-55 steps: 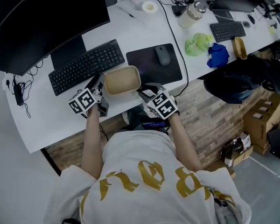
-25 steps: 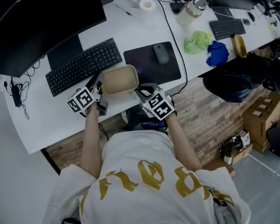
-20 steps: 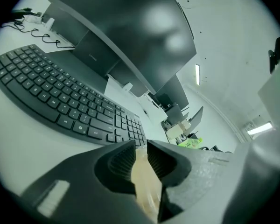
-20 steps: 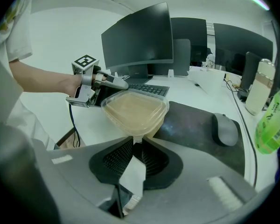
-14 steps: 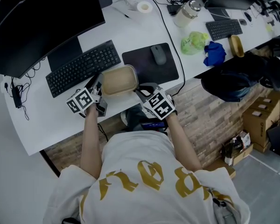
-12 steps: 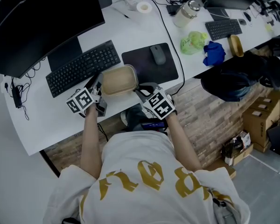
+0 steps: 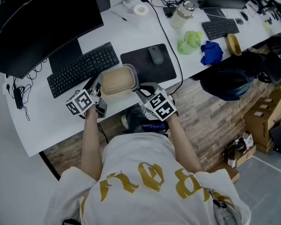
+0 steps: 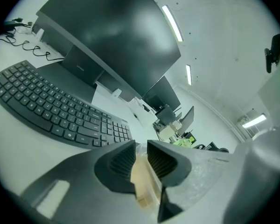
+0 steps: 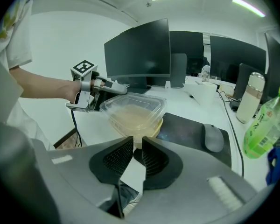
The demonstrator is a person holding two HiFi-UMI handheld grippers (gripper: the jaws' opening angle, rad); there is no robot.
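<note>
**Head view: my two grippers pinch one tub**

My left gripper (image 7: 96, 87) is pinching the left rim of a see-through tub (image 7: 118, 80). My right gripper (image 7: 138, 92) is pinching the tub's right rim. In the left gripper view and the right gripper view, my jaws are squeezed onto the thin plastic edge.

The tub has soft tan food in it. It hangs between my two grippers, over the near edge of the white desk (image 7: 37, 121).

Just behind the tub, on its left, is a black keyboard (image 7: 79, 68). Just behind the tub, on its right, is a dark mouse pad (image 7: 136, 62) with a gray mouse (image 7: 155, 55) on it.

Farther behind the tub stands a big black monitor (image 7: 47, 22). Far off to the tub's right are a green bottle (image 7: 189, 42) and a blue cloth (image 7: 210, 51), side by side.
</note>
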